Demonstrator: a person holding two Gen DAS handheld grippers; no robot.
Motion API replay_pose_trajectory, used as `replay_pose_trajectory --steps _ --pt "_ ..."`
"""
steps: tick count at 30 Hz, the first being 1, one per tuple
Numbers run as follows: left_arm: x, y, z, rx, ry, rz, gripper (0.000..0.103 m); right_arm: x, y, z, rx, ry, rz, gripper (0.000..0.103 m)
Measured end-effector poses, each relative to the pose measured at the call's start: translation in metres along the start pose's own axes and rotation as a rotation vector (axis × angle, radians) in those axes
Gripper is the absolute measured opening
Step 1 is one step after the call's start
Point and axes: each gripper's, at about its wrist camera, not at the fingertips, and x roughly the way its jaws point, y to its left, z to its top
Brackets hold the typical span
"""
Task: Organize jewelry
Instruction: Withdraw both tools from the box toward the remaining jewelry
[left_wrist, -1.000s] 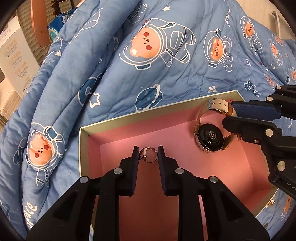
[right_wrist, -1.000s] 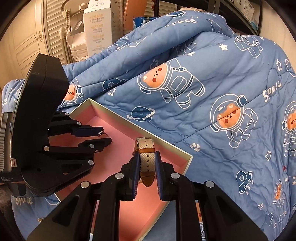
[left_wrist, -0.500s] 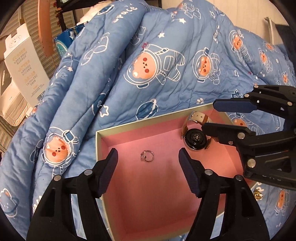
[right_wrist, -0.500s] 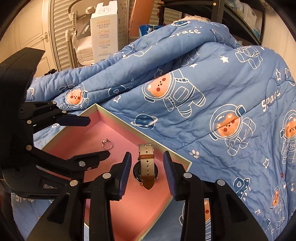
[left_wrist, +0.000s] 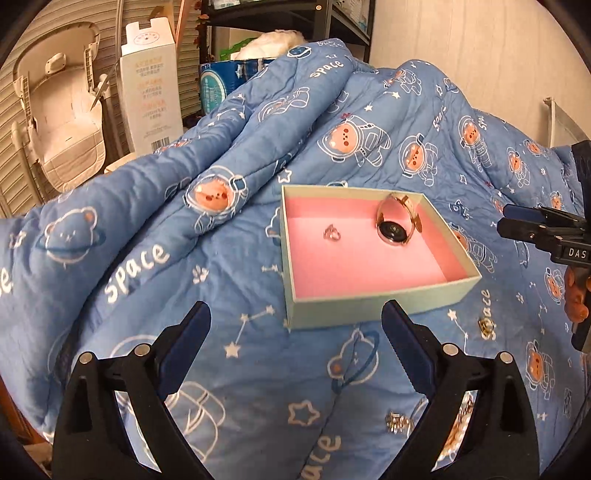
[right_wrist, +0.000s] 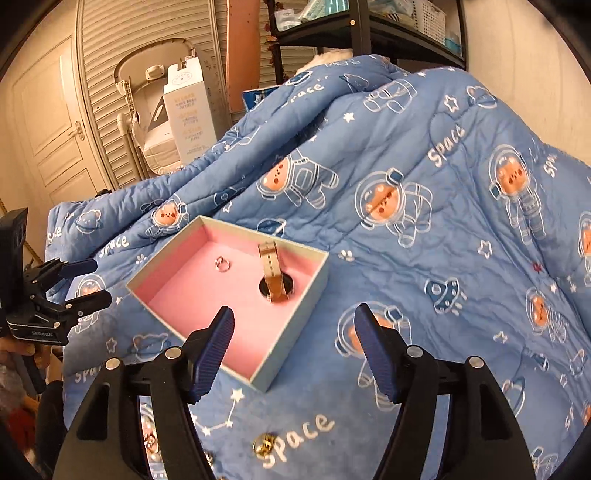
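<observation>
A: Jewelry first. Ring (left_wrist: 331, 233) and watch (left_wrist: 395, 224) both lie inside the box (left_wrist: 373, 297), on the pink lining. Ring toward the far left part, watch toward the far right corner, well apart from each other.

B: Watch flat?

A: Dark round face down on the lining, strap looped up over it. From the right wrist camera the tan strap (right_wrist: 271, 266) stands upright above the face.

B: Box where?

A: On the blue quilt (left_wrist: 155, 266) with the astronaut bears. Pale green outside, no lid on it.

B: Claws?

A: Left gripper (left_wrist: 295, 328) released, jaws opening, spread wide, nothing between them but quilt. It hangs over the quilt just short of the box's near wall. Right gripper (right_wrist: 293, 345) also released, jaws opening, empty; its left finger overlaps the box's near corner in that view.

B: Anything loose?

A: Yes, small gold pieces on the quilt outside the box: one (left_wrist: 485, 325) near the right corner, one sparkly bit (left_wrist: 397, 422) lower down. Right camera shows a gold piece (right_wrist: 264, 446) by the "space" print. Too small to say what they are.

B: Background?

A: White carton (left_wrist: 151, 92), dark shelf (left_wrist: 325, 22) behind the quilt. A hand (left_wrist: 576, 295) holds the right gripper's handle at the edge.
</observation>
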Motion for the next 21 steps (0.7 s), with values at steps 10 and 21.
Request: replay_pose_trajectory --steps 10,21 --pt "-0.018 -0.017 -0.057 -0.050 0.016 -0.011 0.092 -0.015 0.014 -0.062 0.029 0.041 -0.036 0.066" --pt "-0.028 -0.041 -0.086 -0.116 0.009 -0.062 0.086 -0.023 0.025 -0.095 0.087 0.064 -0.024 0.061"
